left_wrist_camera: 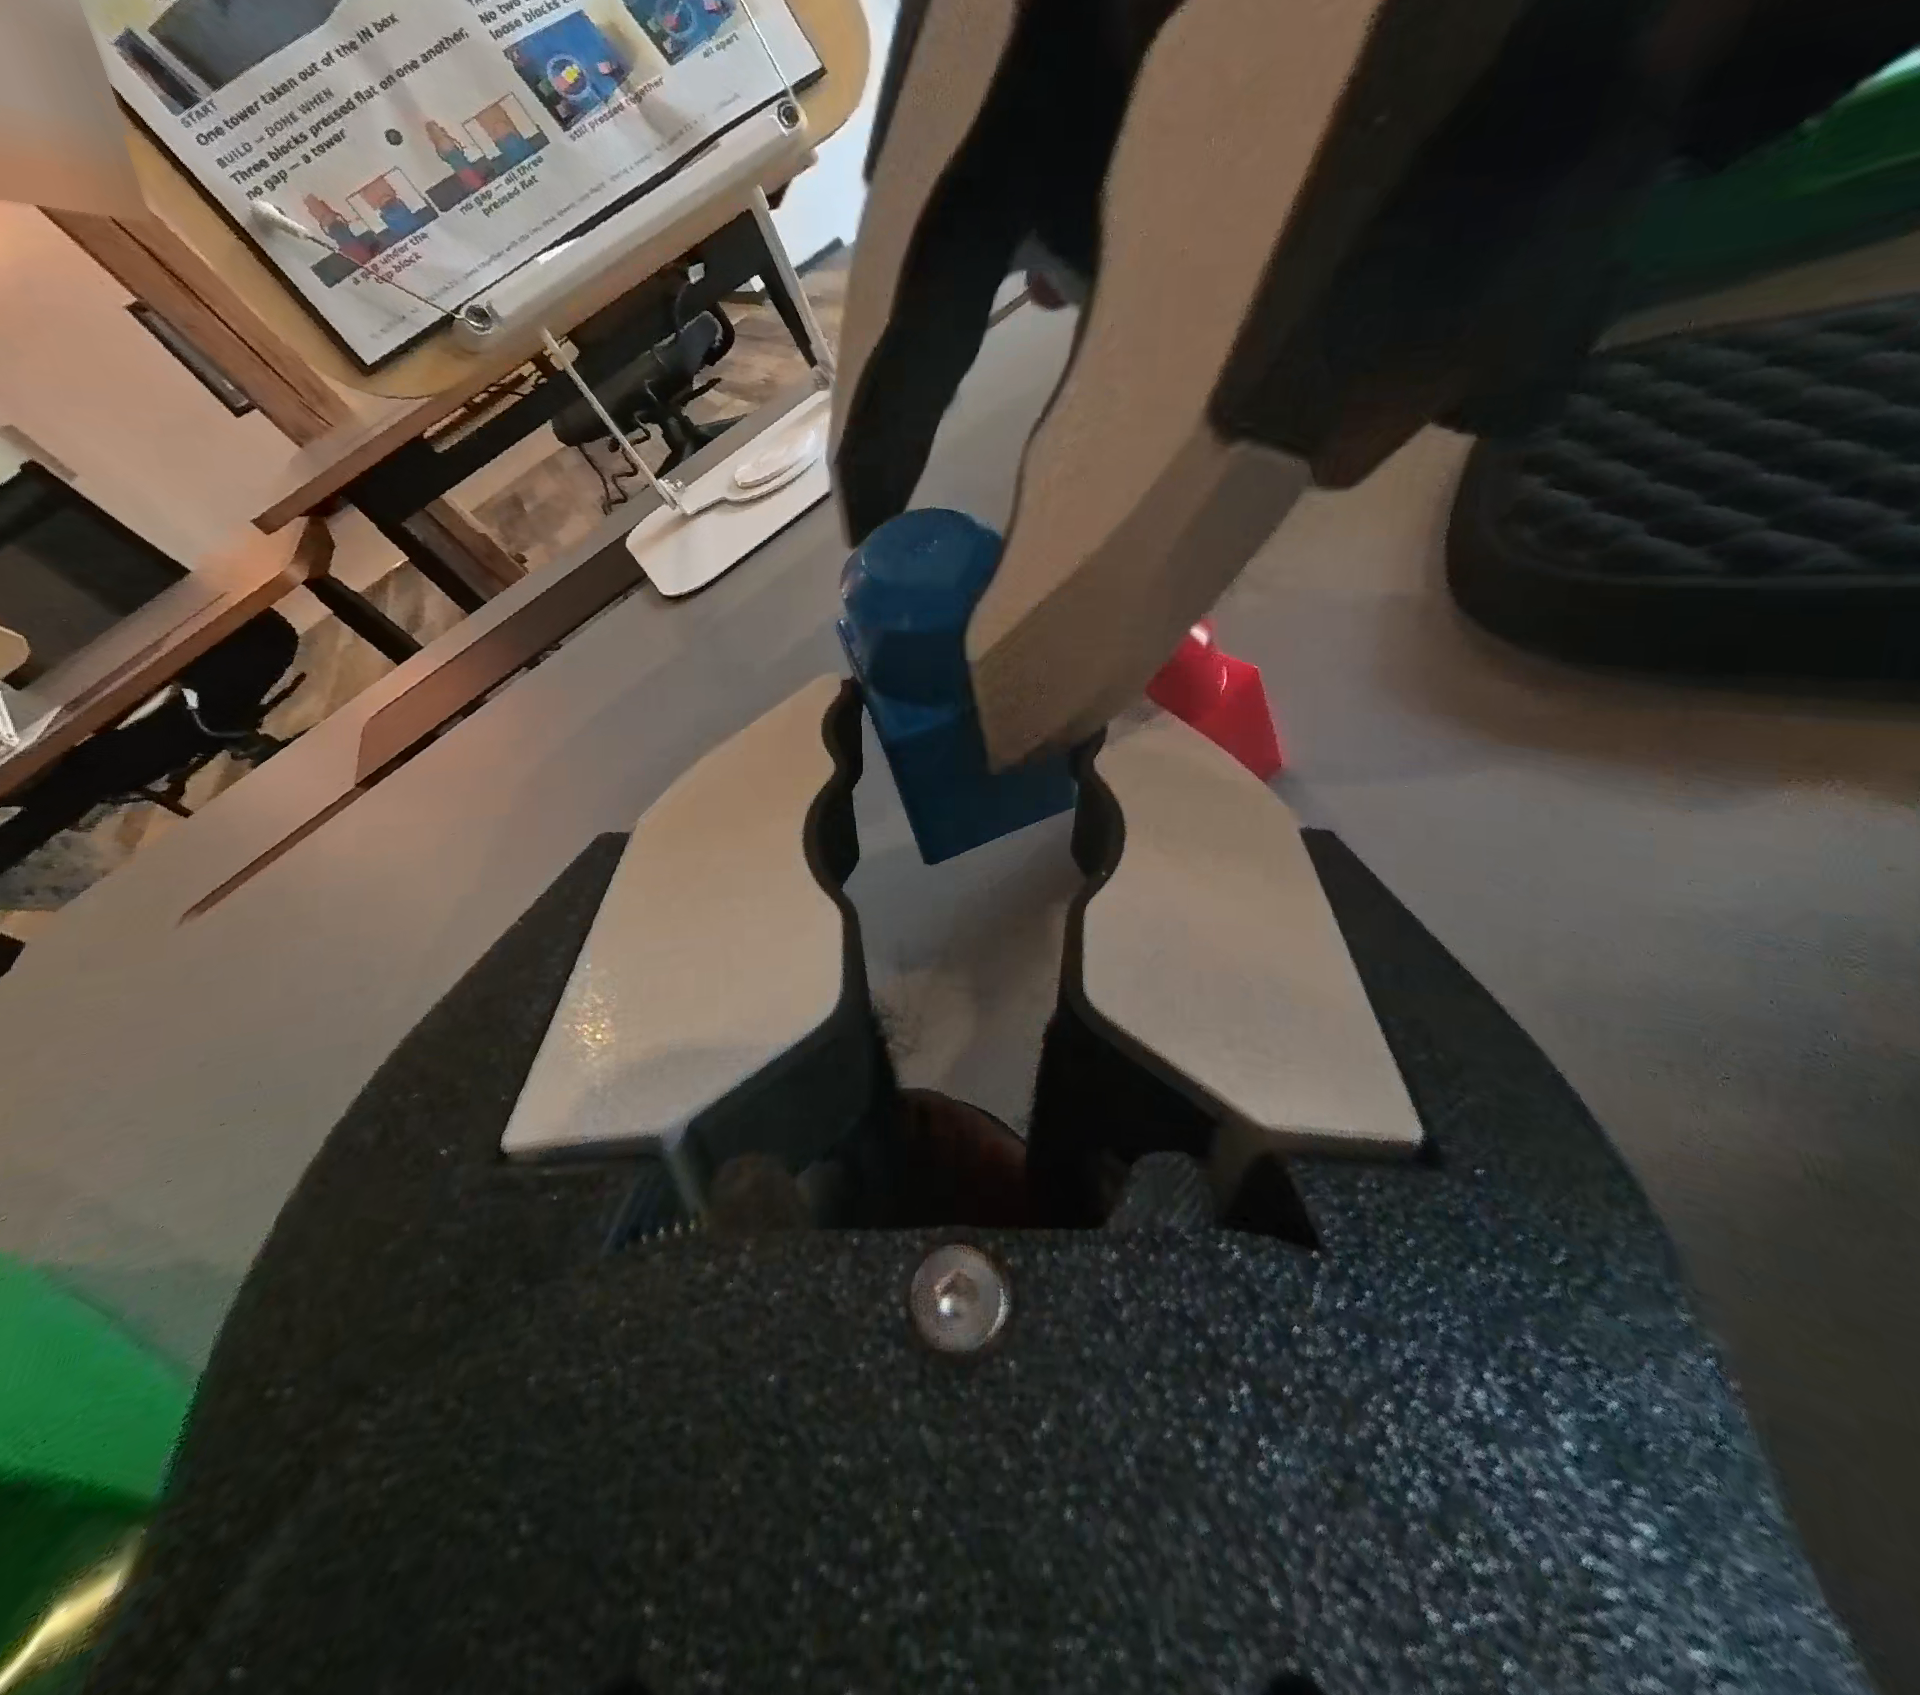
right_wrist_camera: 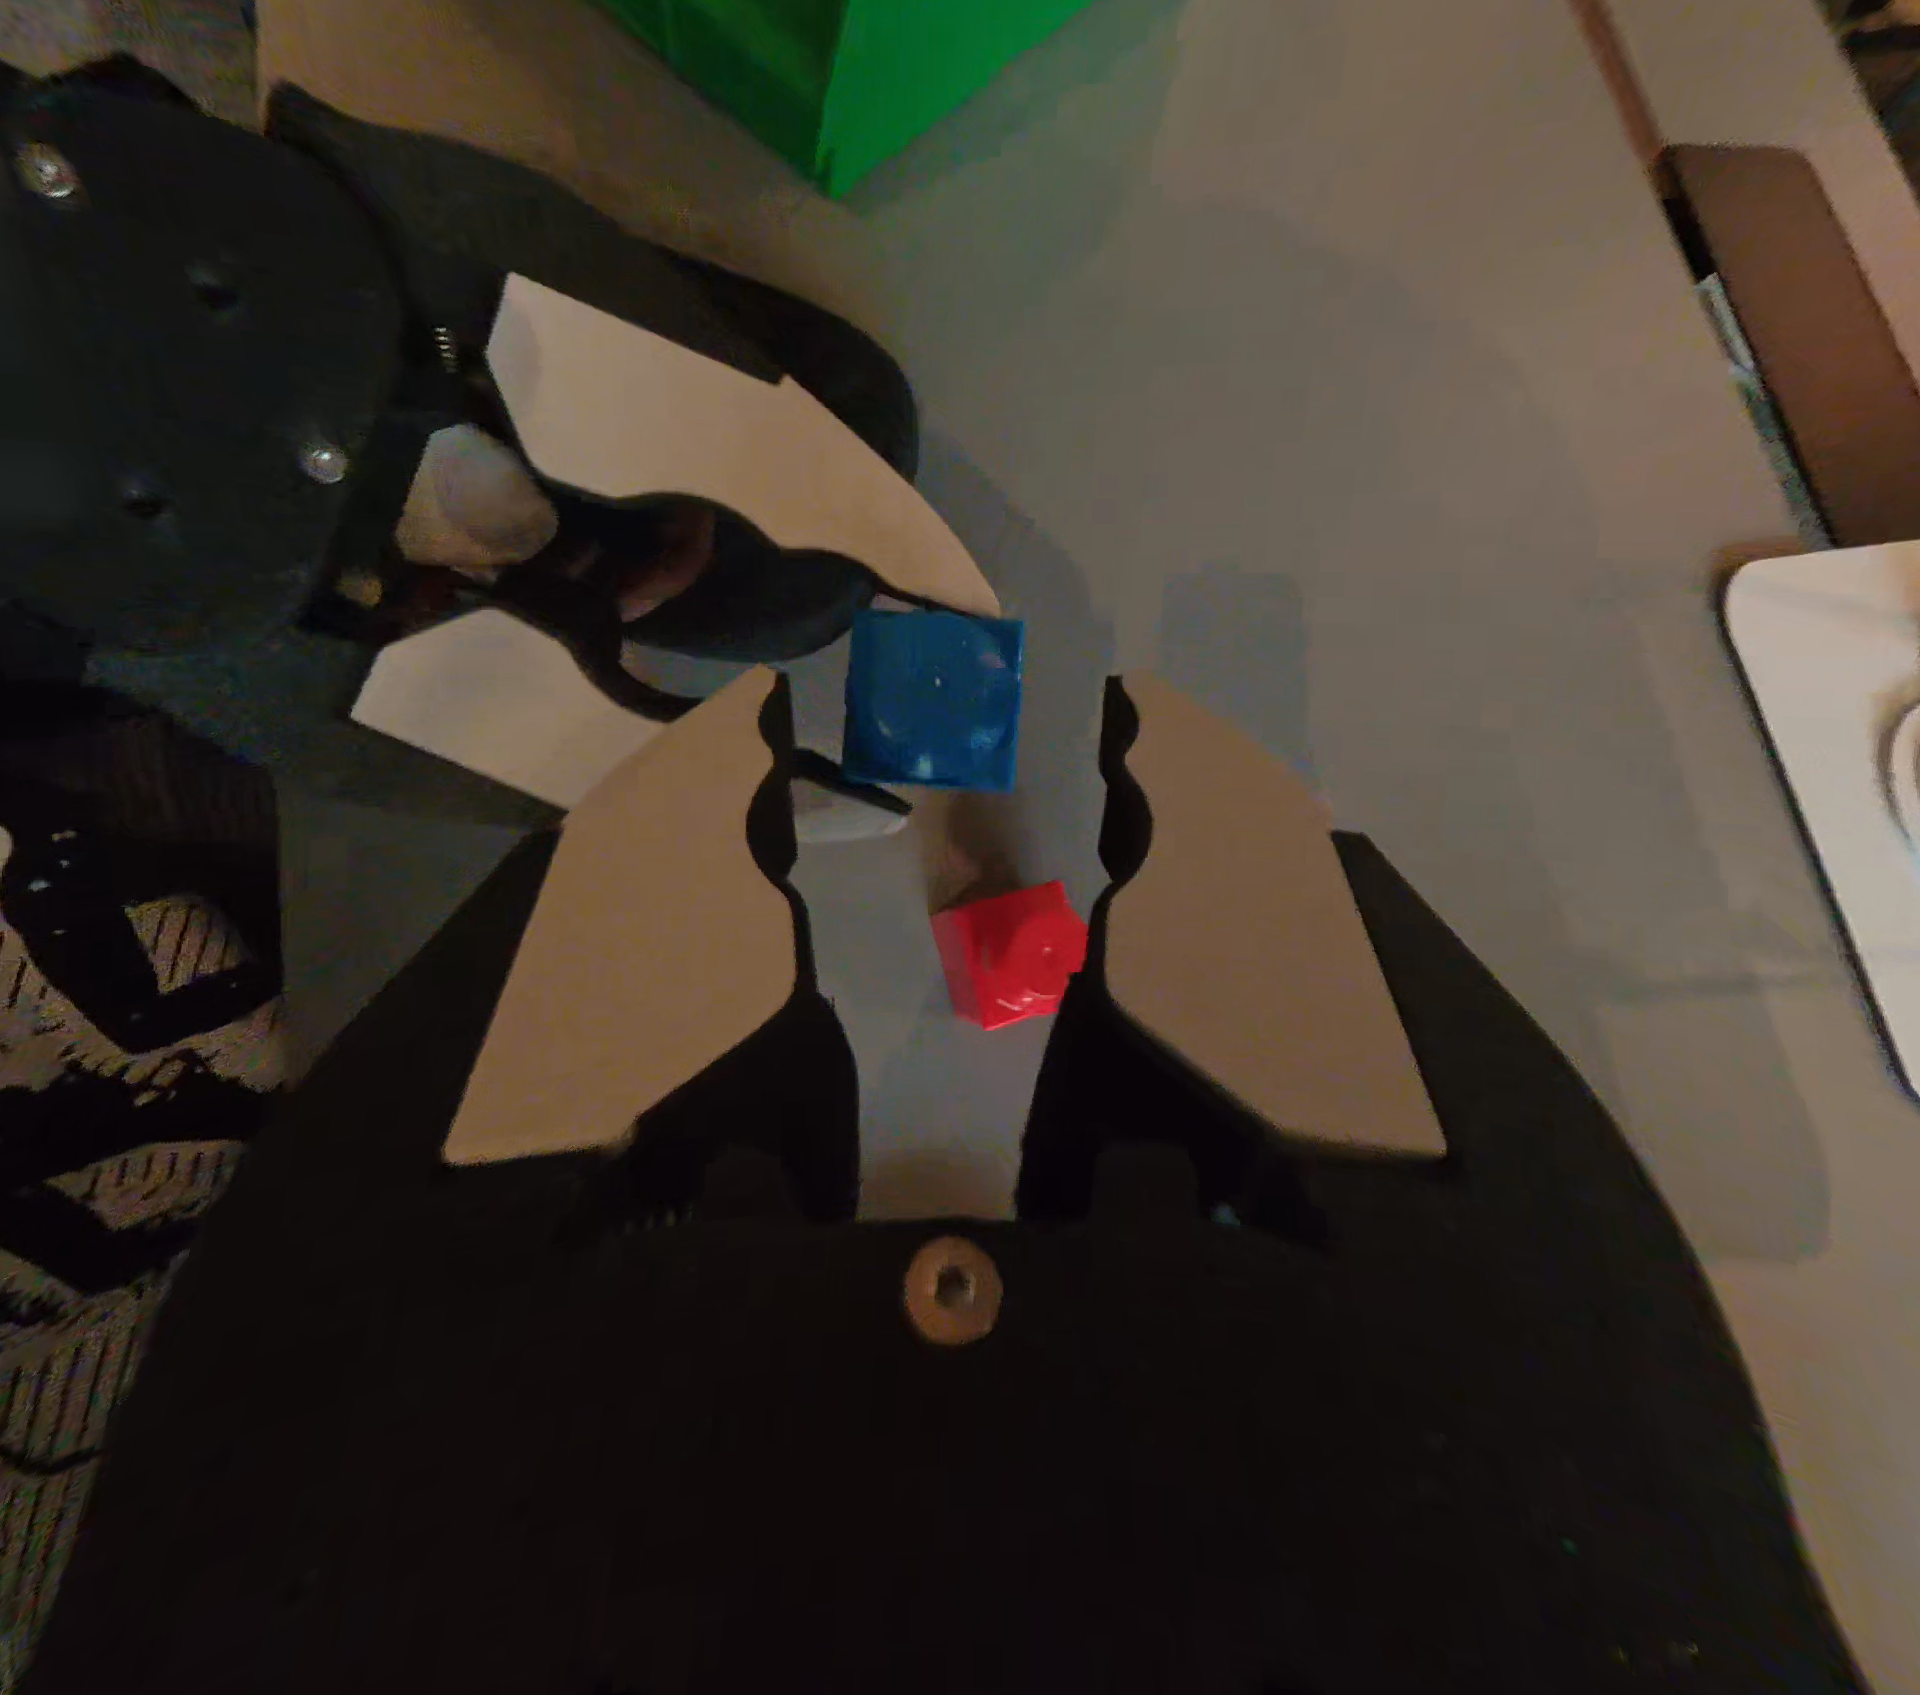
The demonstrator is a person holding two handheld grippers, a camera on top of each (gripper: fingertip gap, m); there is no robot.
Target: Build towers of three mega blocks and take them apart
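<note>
A blue mega block (left_wrist_camera: 977, 772) with one round stud sits tilted between my left gripper's (left_wrist_camera: 961, 731) fingertips, low over the grey table (left_wrist_camera: 1558, 918). The left gripper is shut on it. My right gripper (right_wrist_camera: 945, 710) comes down from above, open, with its fingers (left_wrist_camera: 1101, 565) either side of the blue stud and a gap showing. From the right wrist view the blue block (right_wrist_camera: 933, 700) is seen from the top, with the left gripper's fingers (right_wrist_camera: 727, 482) reaching in from the left. A red block (right_wrist_camera: 1013, 954) lies loose on the table just beside it and also shows in the left wrist view (left_wrist_camera: 1221, 710).
A green box (right_wrist_camera: 987, 4) stands at the far side of the table, with red pieces inside. A black woven basket (left_wrist_camera: 1714, 482) sits at the right. An instruction sheet on a white stand (left_wrist_camera: 468, 35) stands behind. A white board (right_wrist_camera: 1839, 793) lies at the table's right edge. Left and right tips are no more than a few centimetres apart. My left gripper's tips are some 5 cm from the red block (right_wrist_camera: 1013, 954).
</note>
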